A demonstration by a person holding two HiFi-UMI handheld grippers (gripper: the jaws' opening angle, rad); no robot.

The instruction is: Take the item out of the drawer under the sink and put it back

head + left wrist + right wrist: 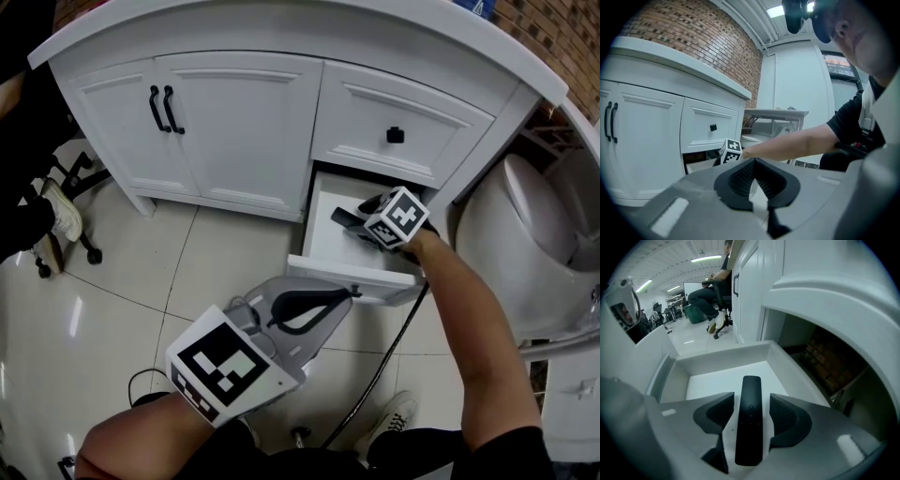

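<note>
The low drawer (347,272) under the sink counter stands pulled out. My right gripper (356,225) reaches down into it, jaws open. In the right gripper view a slim black remote (750,418) lies flat on the white drawer floor (712,380), lengthwise between the two pads of the right gripper (751,397), with a narrow gap on each side. My left gripper (347,295) hovers over the floor tiles in front of the drawer, shut with nothing in it. In its own view the left gripper (752,161) points level at the vanity, and the right arm crosses behind it.
The white vanity has double doors with black handles (161,108) and an upper drawer with a black knob (395,135). A toilet (530,216) stands right of the open drawer. A chair base (66,216) sits at the left. A black cable (384,366) runs over the tiles.
</note>
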